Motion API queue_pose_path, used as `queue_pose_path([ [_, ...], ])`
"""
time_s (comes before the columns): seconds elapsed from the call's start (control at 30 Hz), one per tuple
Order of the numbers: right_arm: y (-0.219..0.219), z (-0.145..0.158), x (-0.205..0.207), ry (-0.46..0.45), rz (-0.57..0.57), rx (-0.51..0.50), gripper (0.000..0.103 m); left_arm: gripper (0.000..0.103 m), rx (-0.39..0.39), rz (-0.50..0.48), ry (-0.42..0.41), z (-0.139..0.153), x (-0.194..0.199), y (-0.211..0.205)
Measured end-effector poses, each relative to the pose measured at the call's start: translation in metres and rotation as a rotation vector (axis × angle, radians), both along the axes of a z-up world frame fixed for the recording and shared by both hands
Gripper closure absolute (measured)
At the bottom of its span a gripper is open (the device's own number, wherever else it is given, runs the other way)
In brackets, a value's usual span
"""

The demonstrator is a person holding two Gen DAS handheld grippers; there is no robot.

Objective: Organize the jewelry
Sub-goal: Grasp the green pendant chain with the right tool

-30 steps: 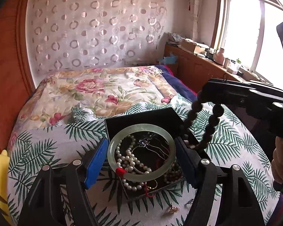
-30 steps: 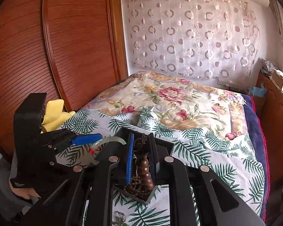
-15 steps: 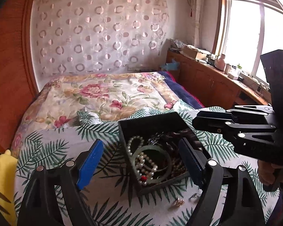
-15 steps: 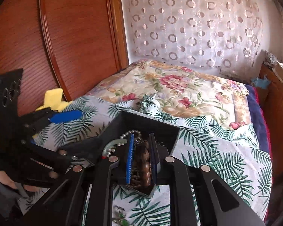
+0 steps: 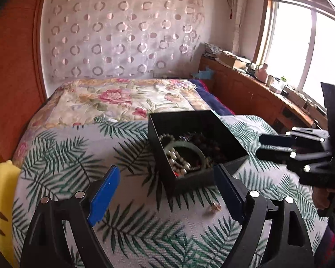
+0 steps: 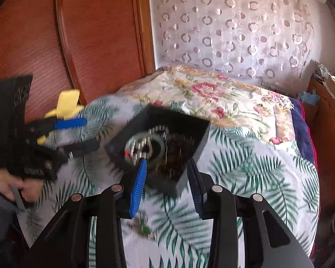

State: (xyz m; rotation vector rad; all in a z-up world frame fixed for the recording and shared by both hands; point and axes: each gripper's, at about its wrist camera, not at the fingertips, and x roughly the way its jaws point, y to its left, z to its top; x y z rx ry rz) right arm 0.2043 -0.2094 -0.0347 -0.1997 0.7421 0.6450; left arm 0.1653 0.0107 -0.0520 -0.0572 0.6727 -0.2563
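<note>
Just ahead of opening right gripper (image 6: 166, 186), black jewelry box (image 6: 191, 126), nothing gripped

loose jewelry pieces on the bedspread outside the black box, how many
2, maybe more hidden. One small gold-toned piece lies before the black box; a chain piece with a green bead lies near the right tongs.

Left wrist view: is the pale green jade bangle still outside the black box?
No. The pale green jade bangle lies inside the open black box, resting among the pearl strand.
</note>
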Motion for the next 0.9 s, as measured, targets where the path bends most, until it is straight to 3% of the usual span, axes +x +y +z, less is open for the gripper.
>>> queue_pose_path([
  [0.2, -0.003, -0.030, -0.023, 0.045, 0.034, -0.045, 0.064, 0.020, 0.003, -0.035, 0.006, -0.004, -0.023, -0.009],
  [0.27, -0.001, -0.041, -0.028, 0.062, 0.053, -0.068, 0.078, 0.020, 0.011, -0.046, 0.011, -0.007, -0.029, -0.013],
  [0.37, 0.002, -0.051, -0.033, 0.072, 0.071, -0.091, 0.083, 0.020, 0.025, -0.068, 0.028, -0.013, -0.037, -0.019],
  [0.9, 0.024, -0.064, -0.021, 0.115, 0.135, -0.223, 0.083, 0.020, 0.054, -0.108, 0.077, -0.037, -0.044, -0.032],
])
